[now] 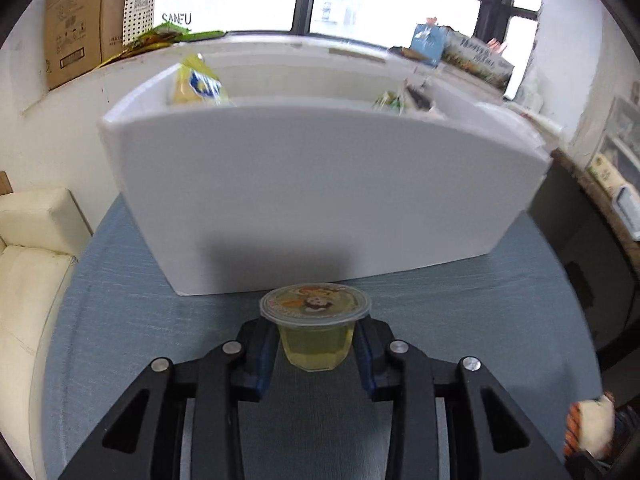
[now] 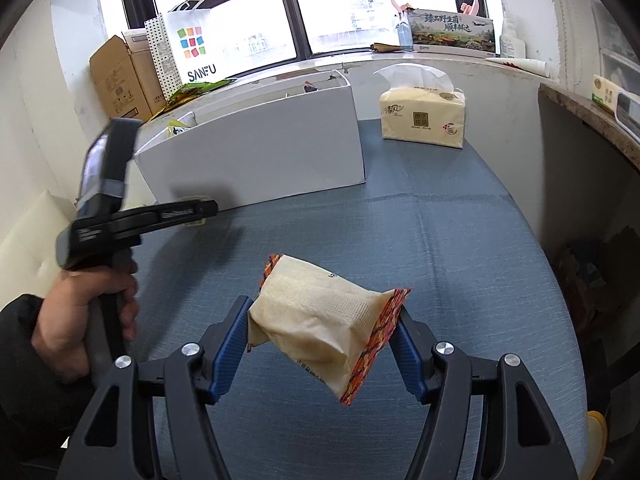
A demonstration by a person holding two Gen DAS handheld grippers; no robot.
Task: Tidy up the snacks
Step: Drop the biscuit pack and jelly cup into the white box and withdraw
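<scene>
- Gripping a small clear plastic jelly cup with yellow-green jelly and a printed foil lid (image 1: 315, 328), my left gripper (image 1: 316, 344) has both blue pads pressed on its sides, lower centre of the left wrist view.
- Cup sits just before the white foam box (image 1: 320, 184) on the blue-grey tablecloth (image 1: 120, 312).
- My right gripper (image 2: 320, 344) pinches a cream snack packet with orange patterned ends (image 2: 320, 320), lifted off the cloth, lower centre of the right wrist view.
- Tissue pack (image 2: 423, 118) upper right, beside the box.

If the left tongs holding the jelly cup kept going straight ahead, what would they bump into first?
Probably the front wall of the white box. The left tongs grip the jelly cup right before it, so the cup would likely touch first, though depth is unclear.
</scene>
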